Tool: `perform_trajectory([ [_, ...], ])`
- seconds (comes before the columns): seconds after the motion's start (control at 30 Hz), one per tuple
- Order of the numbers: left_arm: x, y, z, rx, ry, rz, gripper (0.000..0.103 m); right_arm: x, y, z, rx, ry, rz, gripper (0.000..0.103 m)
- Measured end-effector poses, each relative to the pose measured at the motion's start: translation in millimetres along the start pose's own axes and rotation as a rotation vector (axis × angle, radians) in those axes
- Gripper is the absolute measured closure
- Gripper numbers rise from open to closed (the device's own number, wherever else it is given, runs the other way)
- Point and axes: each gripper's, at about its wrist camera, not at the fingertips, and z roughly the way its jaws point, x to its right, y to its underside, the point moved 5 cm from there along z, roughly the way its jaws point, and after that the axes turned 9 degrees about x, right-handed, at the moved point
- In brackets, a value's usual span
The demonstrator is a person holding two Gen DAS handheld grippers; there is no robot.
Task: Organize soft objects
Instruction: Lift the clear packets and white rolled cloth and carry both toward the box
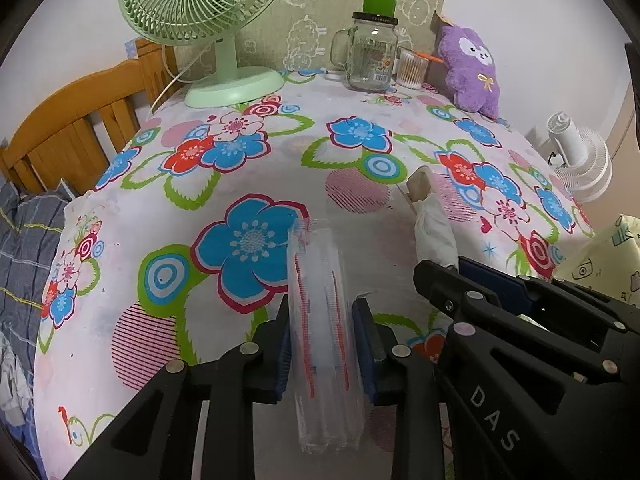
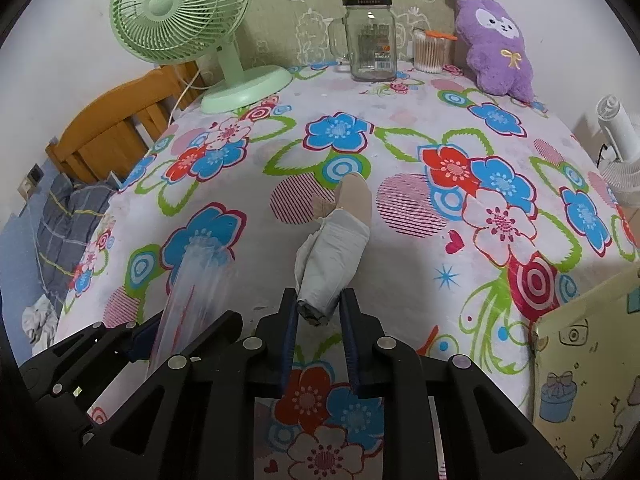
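So right up close, the left gripper (image 1: 322,344) has its jaws clamped tight on a clear plastic zip bag with red printed lines (image 1: 320,320), which is bunched into a long roll that sticks out forward over the flower-print tablecloth (image 1: 248,184) covering the surface. Just beside it, the right gripper (image 2: 319,312) has its jaws squeezed on the near end of a rolled-up pale grey and beige sock bundle (image 2: 336,248); the beige tip of it points away across the cloth. From the left wrist view you can see that bundle (image 1: 434,228) poking out past the other gripper's black frame, and from the right wrist view the clear bag (image 2: 192,280) angles off to the left. The two soft things sit near each other but apart, both toward the near edge of the surface.

Middle of the cloth is just big blue, red and white flowers.

Way at the back: a mint-green desk fan (image 1: 200,12) on the left, a clear glass mason jar mug with a black lid (image 1: 370,54) with a green cup (image 1: 380,0) on top, a small clear tub of cotton swabs (image 1: 411,68), and a fluffy purple plush toy (image 1: 474,72) leaning on the wall. Off to the left there's a wooden headboard (image 1: 76,128), and a white fan (image 1: 580,156) sits off the right edge.
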Motion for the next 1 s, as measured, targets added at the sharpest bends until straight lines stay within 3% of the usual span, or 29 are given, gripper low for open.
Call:
perform_trajectory([
  [1.0,16.8,-16.9,-73.1,0.133,-0.017,-0.002,0.076,-4.8,-15.7,-77.6,0.126,-0.023,-0.041,0.079],
])
